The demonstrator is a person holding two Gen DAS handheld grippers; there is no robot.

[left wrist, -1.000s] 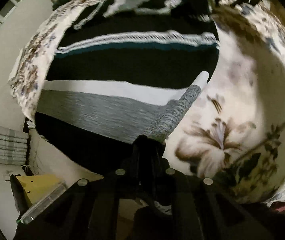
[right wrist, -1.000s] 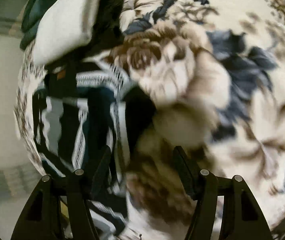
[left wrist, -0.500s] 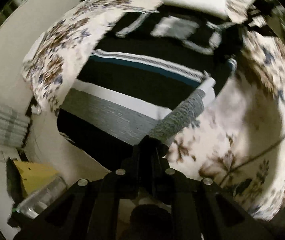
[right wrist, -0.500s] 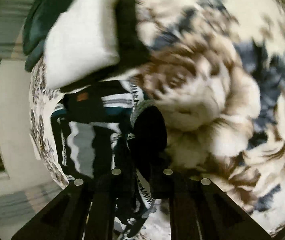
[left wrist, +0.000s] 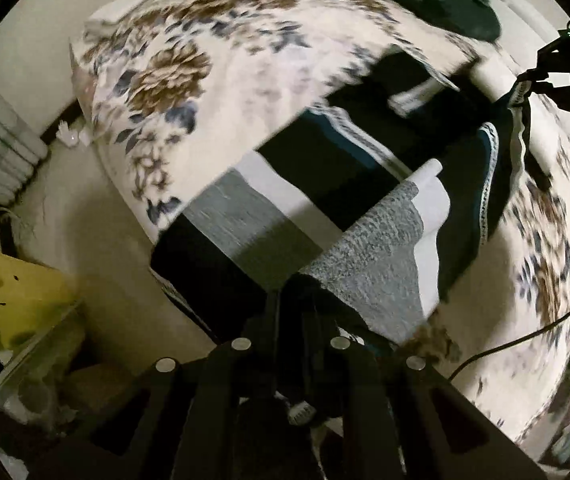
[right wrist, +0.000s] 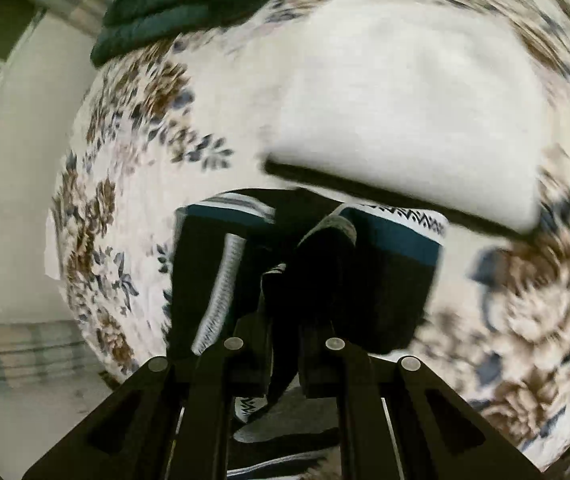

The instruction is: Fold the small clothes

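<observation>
Nearest in the left wrist view, the left gripper [left wrist: 291,300] is clenched on the grey-banded edge of the striped sweater [left wrist: 325,184], lifting that edge off the floral bedspread [left wrist: 245,68]. In the right wrist view, the right gripper [right wrist: 285,320] is clamped on a dark bunched part of the same garment [right wrist: 389,280]. Beyond it lies a white folded cloth [right wrist: 405,120], and farthest, at the bed's far left edge, a dark green bundle [right wrist: 189,4].

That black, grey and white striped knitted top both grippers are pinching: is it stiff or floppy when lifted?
Probably floppy: the black, grey and white striped knitted top sags and curls between the left gripper and right gripper. It likely won't slip, since both are clamped on bunched fabric.
</observation>
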